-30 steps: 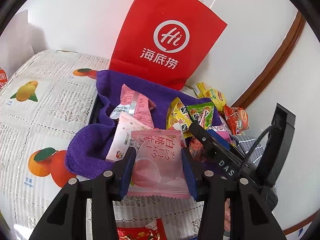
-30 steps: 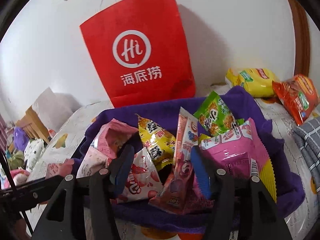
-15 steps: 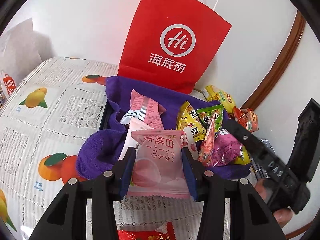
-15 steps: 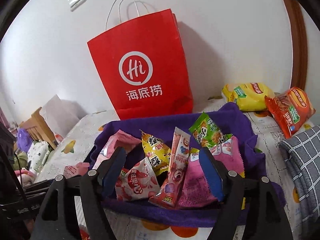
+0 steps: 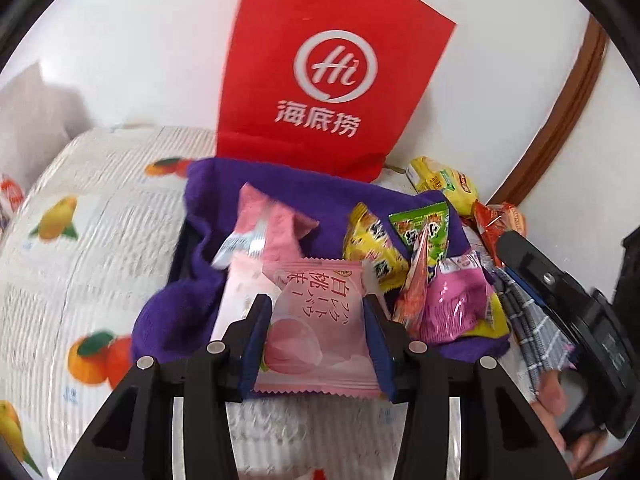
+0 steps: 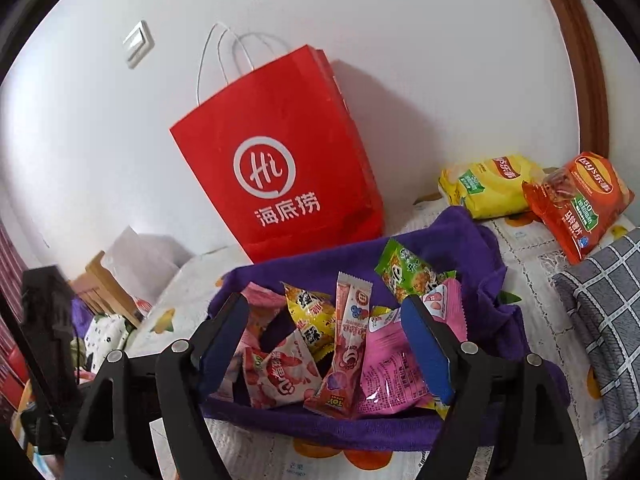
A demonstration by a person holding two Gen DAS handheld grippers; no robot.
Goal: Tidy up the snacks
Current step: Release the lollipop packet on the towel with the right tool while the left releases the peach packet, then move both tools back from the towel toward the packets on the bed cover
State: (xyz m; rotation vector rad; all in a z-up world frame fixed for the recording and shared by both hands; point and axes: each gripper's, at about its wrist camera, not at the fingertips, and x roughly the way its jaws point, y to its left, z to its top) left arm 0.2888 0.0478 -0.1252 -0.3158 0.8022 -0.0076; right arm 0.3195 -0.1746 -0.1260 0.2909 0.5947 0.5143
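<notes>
My left gripper [image 5: 316,332] is shut on a pink peach snack packet [image 5: 316,332] and holds it just in front of a box lined with purple cloth [image 5: 208,216]. The box holds several snack packets: pink [image 5: 264,228], yellow [image 5: 372,248], green [image 5: 424,232] and magenta [image 5: 456,304]. My right gripper [image 6: 324,332] is open and empty, above the near edge of the same purple-lined box [image 6: 496,292], over a strawberry packet [image 6: 284,372] and a tall pink stick packet [image 6: 348,344].
A red paper bag [image 6: 288,168] stands against the wall behind the box. Yellow [image 6: 488,184] and orange [image 6: 580,204] chip bags lie at the back right. A grey checked cloth [image 6: 604,304] lies right. The fruit-print tablecloth [image 5: 80,240] stretches left.
My right gripper has pulled back and up from the box, its jaws wider. My left gripper has moved slightly toward the box, still holding the peach packet.
</notes>
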